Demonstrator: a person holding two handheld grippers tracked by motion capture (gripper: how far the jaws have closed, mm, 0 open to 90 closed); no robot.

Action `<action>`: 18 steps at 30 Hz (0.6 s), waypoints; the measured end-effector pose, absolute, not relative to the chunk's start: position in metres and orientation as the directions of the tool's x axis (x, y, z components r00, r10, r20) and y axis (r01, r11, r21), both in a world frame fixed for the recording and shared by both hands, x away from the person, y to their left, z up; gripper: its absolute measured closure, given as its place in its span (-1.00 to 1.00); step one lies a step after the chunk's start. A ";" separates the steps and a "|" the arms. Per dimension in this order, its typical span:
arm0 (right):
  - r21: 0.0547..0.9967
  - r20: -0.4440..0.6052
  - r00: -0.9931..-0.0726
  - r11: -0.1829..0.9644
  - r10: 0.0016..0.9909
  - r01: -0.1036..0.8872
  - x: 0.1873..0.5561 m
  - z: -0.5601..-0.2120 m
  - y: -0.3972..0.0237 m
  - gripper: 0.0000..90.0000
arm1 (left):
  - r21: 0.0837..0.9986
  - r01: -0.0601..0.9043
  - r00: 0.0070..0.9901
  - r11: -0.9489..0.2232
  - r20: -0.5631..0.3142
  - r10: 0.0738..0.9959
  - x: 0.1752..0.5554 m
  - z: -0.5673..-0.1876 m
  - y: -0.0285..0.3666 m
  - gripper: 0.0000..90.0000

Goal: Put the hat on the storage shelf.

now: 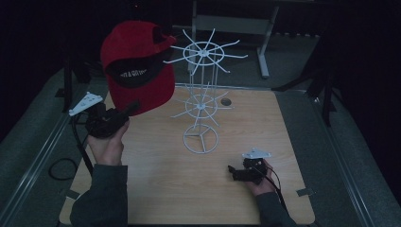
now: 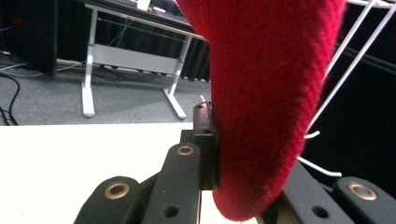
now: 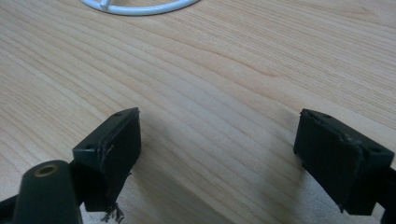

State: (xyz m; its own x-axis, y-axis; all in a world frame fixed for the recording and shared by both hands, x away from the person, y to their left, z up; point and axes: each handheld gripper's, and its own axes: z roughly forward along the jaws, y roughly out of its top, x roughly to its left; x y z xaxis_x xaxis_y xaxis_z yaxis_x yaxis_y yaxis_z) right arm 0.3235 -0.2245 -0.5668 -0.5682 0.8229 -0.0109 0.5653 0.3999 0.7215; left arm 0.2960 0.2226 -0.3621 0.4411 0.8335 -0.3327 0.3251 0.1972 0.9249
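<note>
My left gripper [image 1: 124,112] is clamped on the brim of the red cap [image 1: 137,66], which stands above it, near the white rack [image 1: 202,94], I think for hanging. On the right, my right gripper [image 1: 235,171] rests wide and empty over the table [image 1: 265,123], out of the way.

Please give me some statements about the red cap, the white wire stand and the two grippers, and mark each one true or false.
1. The left gripper is shut on the brim of the red fabric cap. True.
2. The red fabric cap lies flat on the light wooden table. False: it is held up in the air, beside the white wire stand.
3. The right gripper has its jaws wide apart, with nothing between them. True.
4. The white wire stand has fallen on its side. False: it stands upright on its round base.
</note>
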 end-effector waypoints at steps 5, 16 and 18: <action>0.722 -0.012 -0.569 0.401 0.822 0.564 0.324 -0.567 -0.225 -0.67 | 0.921 0.340 0.433 0.189 -0.331 0.838 0.296 -0.368 0.223 0.90; 0.722 -0.013 -0.569 0.401 0.822 0.564 0.324 -0.567 -0.225 -0.67 | 0.933 0.330 0.434 0.142 -0.284 0.855 0.292 -0.374 0.215 0.89; 0.722 -0.013 -0.569 0.401 0.822 0.564 0.324 -0.567 -0.225 -0.67 | 0.929 0.336 0.426 0.152 -0.294 0.856 0.293 -0.378 0.217 0.89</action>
State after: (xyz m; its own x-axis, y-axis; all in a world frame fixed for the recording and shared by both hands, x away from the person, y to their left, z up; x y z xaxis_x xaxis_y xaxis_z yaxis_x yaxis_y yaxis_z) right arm 0.3236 -0.2246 -0.5668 -0.5689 0.8223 -0.0128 0.5638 0.4013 0.7219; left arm 0.2930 0.2168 -0.3776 0.4257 0.8558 -0.2939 0.3361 0.1520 0.9295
